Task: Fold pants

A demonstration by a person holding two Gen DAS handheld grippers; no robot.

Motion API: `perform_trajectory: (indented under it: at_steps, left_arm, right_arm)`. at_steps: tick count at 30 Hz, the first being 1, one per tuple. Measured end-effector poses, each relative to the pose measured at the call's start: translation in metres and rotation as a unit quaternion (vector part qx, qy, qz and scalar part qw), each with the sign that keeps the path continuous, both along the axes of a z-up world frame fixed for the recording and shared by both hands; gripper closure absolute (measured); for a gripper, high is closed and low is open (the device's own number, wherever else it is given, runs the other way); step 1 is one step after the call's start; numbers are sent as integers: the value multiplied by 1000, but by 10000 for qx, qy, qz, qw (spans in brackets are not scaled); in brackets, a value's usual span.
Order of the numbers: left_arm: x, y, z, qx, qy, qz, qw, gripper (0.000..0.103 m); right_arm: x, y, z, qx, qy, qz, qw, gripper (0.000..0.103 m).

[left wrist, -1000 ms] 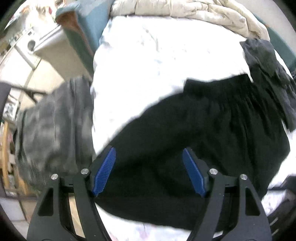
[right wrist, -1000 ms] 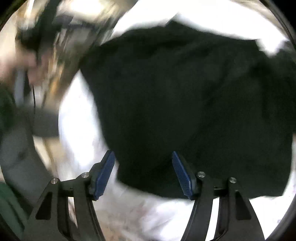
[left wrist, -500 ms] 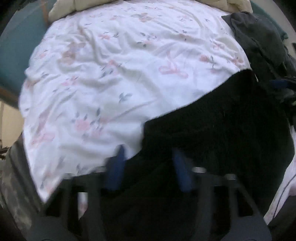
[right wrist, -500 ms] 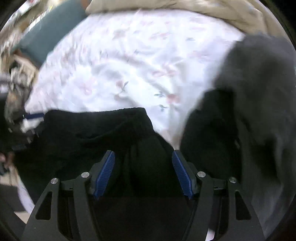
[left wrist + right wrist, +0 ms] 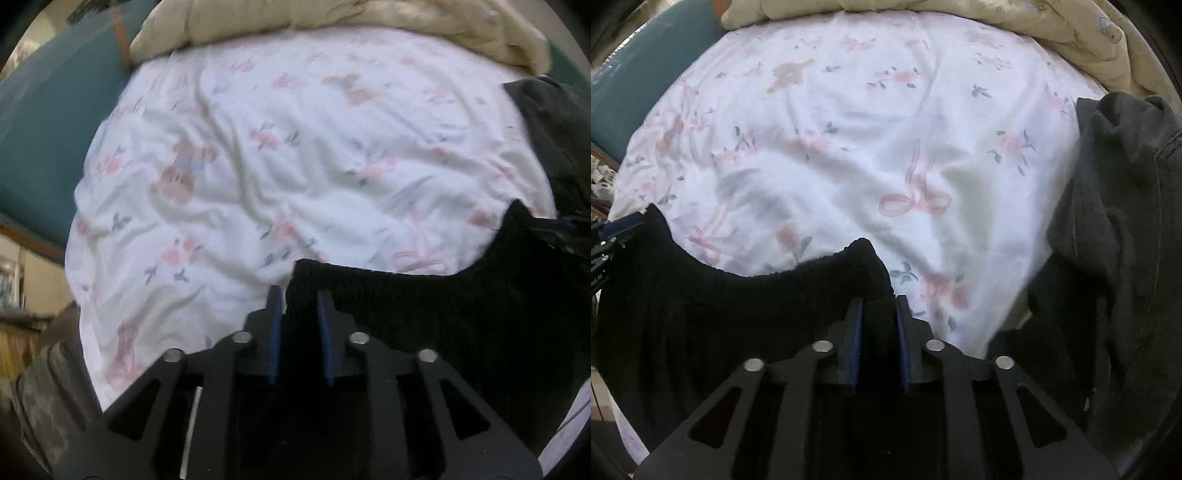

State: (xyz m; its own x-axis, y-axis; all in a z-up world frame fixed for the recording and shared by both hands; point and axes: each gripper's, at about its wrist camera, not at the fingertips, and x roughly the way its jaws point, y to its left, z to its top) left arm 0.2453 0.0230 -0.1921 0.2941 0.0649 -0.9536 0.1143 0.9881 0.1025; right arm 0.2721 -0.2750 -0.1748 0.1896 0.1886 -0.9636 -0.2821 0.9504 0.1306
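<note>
The left gripper [image 5: 298, 295] and right gripper [image 5: 878, 298], jaws just closed, each pinch a corner of the black ribbed knit pants [image 5: 424, 314] at six o'clock on the floral white bedsheet [image 5: 295, 166], likely ready for folding.

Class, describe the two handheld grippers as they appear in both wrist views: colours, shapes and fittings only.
The left gripper and right gripper look alike: matte black frames with triangular cut-outs, round silver bolt heads, and two narrow fingers faced with ribbed blue pads. No cables, markings or sleeves show.
</note>
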Motion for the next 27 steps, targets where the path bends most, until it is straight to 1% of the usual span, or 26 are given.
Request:
perform_trajectory:
  at_steps: [1, 2, 3, 4, 5, 7, 9, 11, 12, 13, 14, 16, 18, 20, 21, 22, 24, 25, 27]
  left_arm:
    - [-1, 1, 4, -53, 18, 92, 9999, 74]
    - [-3, 1, 10, -136, -29, 140, 9998, 55]
    - [-8, 3, 18, -217, -96, 194, 9995, 44]
    - [-16, 7, 29, -304, -215, 290, 9989, 25]
    - [-22, 9, 37, -366, -294, 352, 9983, 20]
    - [-43, 18, 57, -526, -383, 498, 9966, 20]
    - [-61, 25, 72, -697, -429, 637, 9946, 20]
    - [-85, 28, 86, -844, -533, 793, 9918, 20]
    - [-100, 27, 93, -898, -601, 870, 9903, 20]
    - [-110, 25, 96, -942, -631, 903, 9894, 20]
    - [-117, 25, 97, -998, -633, 915, 9888, 20]
    - [-133, 18, 97, -1167, -596, 951, 9868, 20]
    - [-142, 13, 94, -1265, -582, 972, 9855, 20]
    - [-152, 8, 89, -1258, -578, 987, 9854, 20]
    - [-155, 5, 85, -1233, -603, 965, 9858, 20]
    - [-157, 2, 81, -1176, -632, 928, 9867, 20]
    - [-158, -7, 68, -987, -480, 782, 9909, 20]
    - [-159, -9, 63, -976, -387, 702, 9920, 20]
    - [-161, -11, 55, -921, -301, 689, 9929, 20]
  right_arm:
    - [-1, -3, 4, 52, -7, -29, 10000, 70]
    - [-4, -8, 12, 163, -8, -76, 9998, 58]
    - [-9, -19, 24, 315, -73, -159, 9994, 52]
    - [-16, -30, 37, 431, -178, -241, 9986, 47]
    - [-24, -40, 51, 546, -284, -316, 9976, 47]
    - [-50, -62, 75, 832, -403, -450, 9947, 46]
    - [-86, -96, 99, 1149, -539, -735, 9892, 42]
    - [-127, -128, 111, 1452, -607, -1134, 9810, 31]
    - [-136, -125, 105, 1528, -609, -1313, 9776, 29]
    - [-156, -140, 103, 1611, -597, -1594, 9721, 25]
    - [-169, -153, 99, 1628, -536, -1790, 9688, 24]
    - [-201, -182, 79, 1585, -258, -2321, 9593, 24]
    - [-223, -203, 48, 1402, 82, -2894, 9469, 24]
    - [-232, -215, 25, 1134, 266, -3228, 9393, 24]
    - [-234, -222, 13, 983, 388, -3270, 9391, 24]
    - [-232, -221, 7, 995, 440, -3256, 9392, 24]
    - [-228, -219, -5, 1191, 628, -3139, 9399, 25]
    - [-224, -214, -7, 1238, 662, -3023, 9428, 26]
    - [-218, -201, -9, 1088, 614, -2777, 9525, 27]
